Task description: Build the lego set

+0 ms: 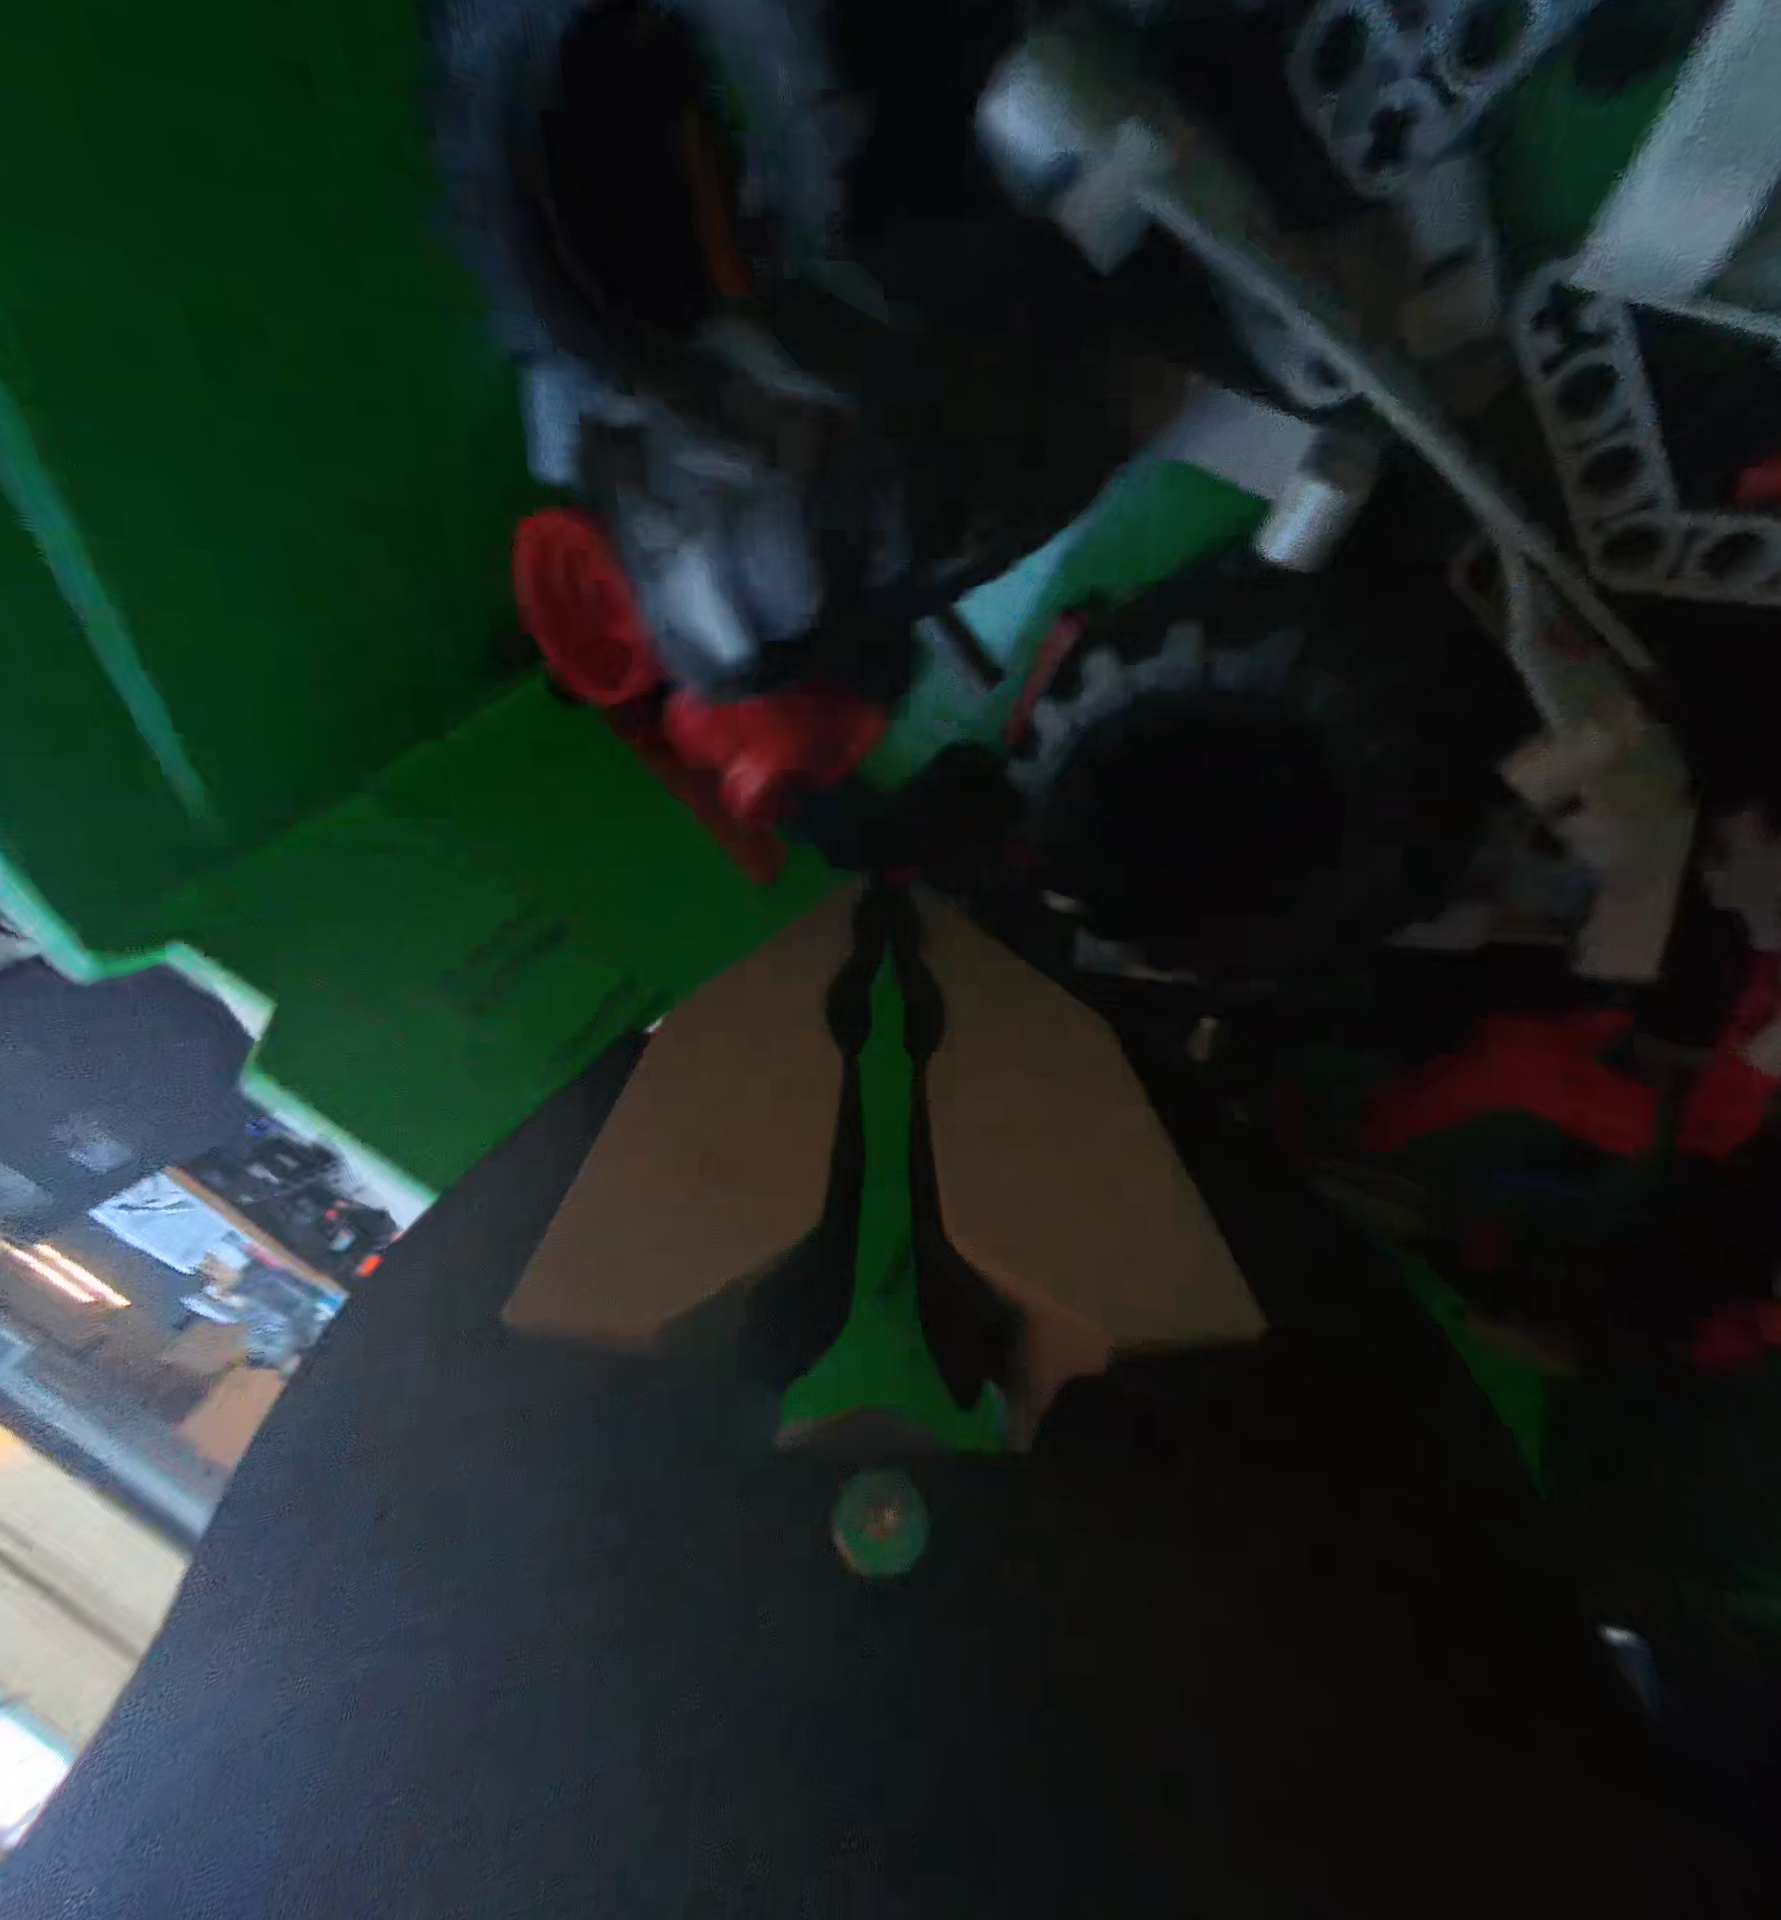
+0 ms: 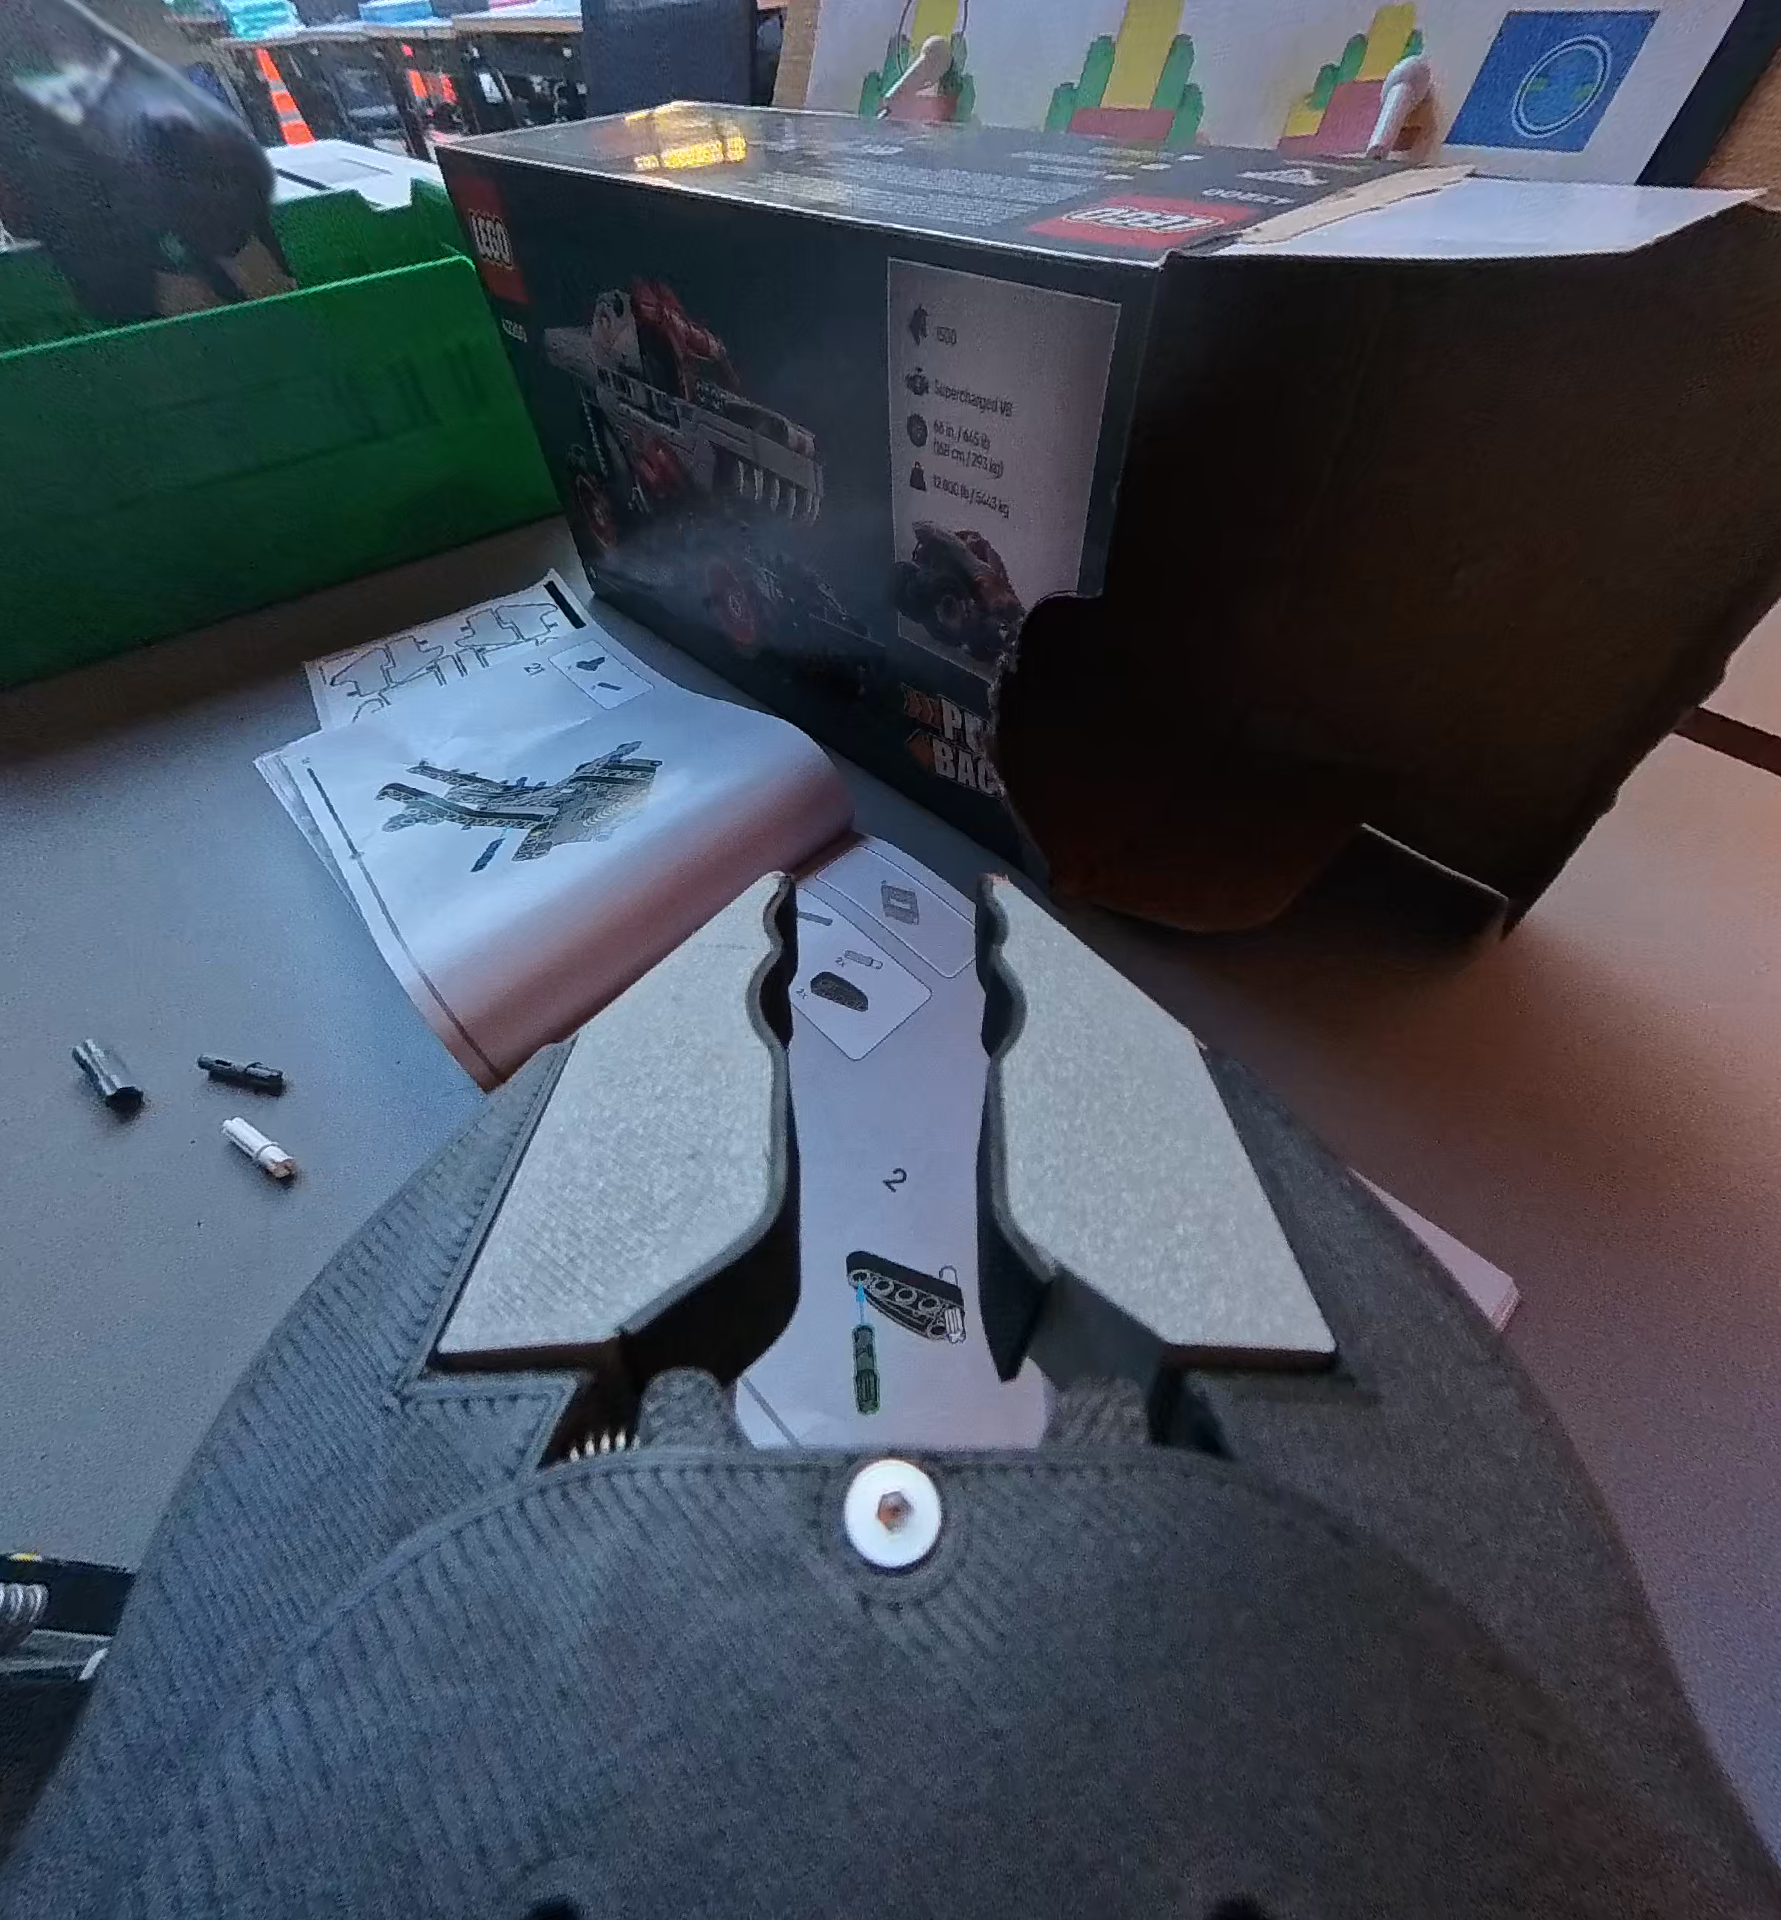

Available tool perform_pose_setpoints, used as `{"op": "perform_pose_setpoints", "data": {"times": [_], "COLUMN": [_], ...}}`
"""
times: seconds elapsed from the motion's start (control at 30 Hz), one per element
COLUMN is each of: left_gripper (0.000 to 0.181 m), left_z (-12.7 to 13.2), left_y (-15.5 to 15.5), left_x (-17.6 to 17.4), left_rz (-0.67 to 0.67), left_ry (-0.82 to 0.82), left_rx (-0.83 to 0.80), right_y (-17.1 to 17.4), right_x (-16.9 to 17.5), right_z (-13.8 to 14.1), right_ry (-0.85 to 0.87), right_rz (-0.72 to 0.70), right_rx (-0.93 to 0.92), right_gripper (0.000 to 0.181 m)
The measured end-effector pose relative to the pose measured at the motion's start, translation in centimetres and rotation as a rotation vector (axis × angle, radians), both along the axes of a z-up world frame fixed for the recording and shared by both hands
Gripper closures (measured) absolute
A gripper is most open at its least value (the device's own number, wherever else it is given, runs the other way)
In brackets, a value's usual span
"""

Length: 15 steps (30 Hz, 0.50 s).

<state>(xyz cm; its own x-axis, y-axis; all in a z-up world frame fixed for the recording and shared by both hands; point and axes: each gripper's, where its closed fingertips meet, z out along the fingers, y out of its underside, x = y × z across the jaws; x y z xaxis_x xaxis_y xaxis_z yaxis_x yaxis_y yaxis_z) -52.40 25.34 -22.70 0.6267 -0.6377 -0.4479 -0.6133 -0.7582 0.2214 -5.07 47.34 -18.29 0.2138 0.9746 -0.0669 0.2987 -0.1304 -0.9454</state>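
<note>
The left wrist view is blurred. My left gripper (image 1: 886,894) reaches into a green bin (image 1: 190,468) full of loose Lego parts, and its fingertips are closed together. A dark part (image 1: 896,821) and a red part (image 1: 761,748) lie right at the tips; I cannot tell whether either is gripped. My right gripper (image 2: 886,904) is open and empty, hovering over the open instruction booklet (image 2: 553,831). Two small black pins (image 2: 107,1072) (image 2: 242,1073) and a white pin (image 2: 257,1146) lie on the grey table (image 2: 86,1299) to its left.
The dark Lego box (image 2: 969,416) lies on its side behind the booklet, its open end to the right. The green bin (image 2: 190,468) stands at the back left with the left gripper's dark body (image 2: 86,156) in it. In the bin are grey beams (image 1: 1603,457), a black tyre (image 1: 1250,821) and red parts (image 1: 1509,1081). Across from one pair of fingers to the other is roughly 55 centimetres.
</note>
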Motion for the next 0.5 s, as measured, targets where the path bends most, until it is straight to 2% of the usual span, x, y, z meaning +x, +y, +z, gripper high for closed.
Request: {"op": "perform_pose_setpoints", "data": {"times": [0.1,0.13,0.17,0.23,0.3,0.43,0.5], "left_gripper": [0.176,0.164,0.161,0.161,0.162,0.15,0.155], "left_z": [3.4,4.5,5.5,6.6,6.6,5.0,4.6], "left_y": [2.6,3.7,4.6,5.7,6.0,6.1,6.3], "left_x": [-0.7,-0.6,-0.3,0.7,1.9,3.9,4.1], "left_rz": [0.044,0.059,0.077,0.092,0.074,0.011,0.007], "left_ry": [-0.045,-0.078,-0.118,-0.199,-0.245,-0.288,-0.28], "left_rx": [0.223,0.308,0.377,0.451,0.457,0.4,0.395], "right_y": [0.0,0.0,0.0,0.0,0.0,0.1,0.1], "right_x": [0.0,0.0,0.0,0.0,0.0,0.0,0.0], "right_z": [0.0,0.0,0.0,0.0,0.0,0.0,0.1], "right_ry": [0.001,0.001,0.0,-0.001,0.0,0.005,0.005], "right_rz": [0.001,0.0,0.0,0.0,-0.001,-0.002,-0.001], "right_rx": [-0.003,-0.004,-0.004,-0.003,-0.003,-0.007,-0.005], "right_gripper": [0.149,0.149,0.149,0.149,0.149,0.15,0.15]}}
